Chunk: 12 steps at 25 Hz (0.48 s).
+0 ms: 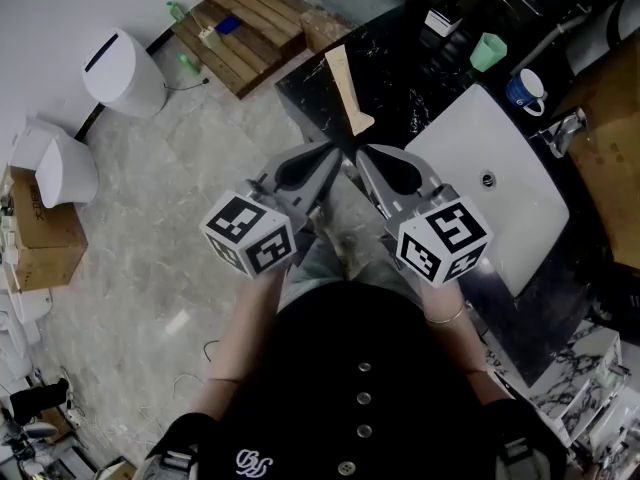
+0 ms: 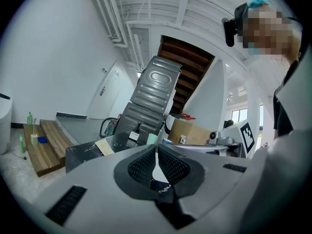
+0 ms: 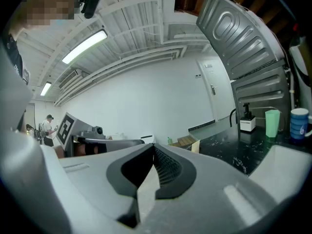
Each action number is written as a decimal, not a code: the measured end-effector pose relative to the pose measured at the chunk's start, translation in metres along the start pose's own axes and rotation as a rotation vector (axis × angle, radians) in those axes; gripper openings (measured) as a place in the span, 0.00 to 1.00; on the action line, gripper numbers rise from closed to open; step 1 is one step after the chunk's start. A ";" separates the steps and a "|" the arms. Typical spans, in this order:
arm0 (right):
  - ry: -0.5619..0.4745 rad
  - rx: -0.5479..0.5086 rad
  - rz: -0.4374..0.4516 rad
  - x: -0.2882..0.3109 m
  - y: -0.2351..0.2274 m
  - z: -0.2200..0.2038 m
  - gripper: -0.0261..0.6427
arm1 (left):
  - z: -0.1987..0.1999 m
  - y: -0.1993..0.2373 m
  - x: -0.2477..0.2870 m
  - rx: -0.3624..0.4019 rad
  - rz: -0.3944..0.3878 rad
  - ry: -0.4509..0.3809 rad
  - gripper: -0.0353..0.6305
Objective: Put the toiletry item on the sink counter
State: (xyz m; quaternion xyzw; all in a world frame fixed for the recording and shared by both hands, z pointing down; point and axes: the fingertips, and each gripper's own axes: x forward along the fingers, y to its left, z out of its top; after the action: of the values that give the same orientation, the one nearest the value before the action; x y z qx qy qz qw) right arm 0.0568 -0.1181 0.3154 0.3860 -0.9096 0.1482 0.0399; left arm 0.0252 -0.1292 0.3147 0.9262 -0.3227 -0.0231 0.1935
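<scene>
Left gripper [image 1: 335, 152] and right gripper [image 1: 363, 154] are closed up and empty.
Their jaws touch with nothing between them. A green cup [image 1: 488, 51] and a blue mug [image 1: 524, 89] stand on the black counter [image 1: 400, 80] by the white sink [image 1: 465, 143].

You hold your left gripper [image 1: 335, 152] and right gripper [image 1: 362, 154] side by side in front of you, their tips close together and each with its jaws closed. Just ahead is the black bench [image 1: 400, 78], with a white sink [image 1: 500, 218] set in it. A green cup [image 1: 488, 51] and a blue mug [image 1: 523, 88] stand near the tap [image 1: 562, 133]. A wooden pallet [image 1: 245, 23] lies on the floor beyond.
</scene>
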 end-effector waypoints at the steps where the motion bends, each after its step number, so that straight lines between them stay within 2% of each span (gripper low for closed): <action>1: -0.001 -0.001 0.000 0.000 0.000 0.000 0.05 | -0.001 -0.001 0.001 -0.002 -0.004 0.001 0.09; 12: 0.013 -0.023 0.002 0.002 0.006 -0.002 0.05 | 0.001 -0.002 -0.001 0.008 -0.013 0.002 0.09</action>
State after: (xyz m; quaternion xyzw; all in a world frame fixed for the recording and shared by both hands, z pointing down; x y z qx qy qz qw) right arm 0.0508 -0.1152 0.3166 0.3838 -0.9113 0.1405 0.0500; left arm 0.0257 -0.1274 0.3134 0.9290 -0.3168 -0.0223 0.1901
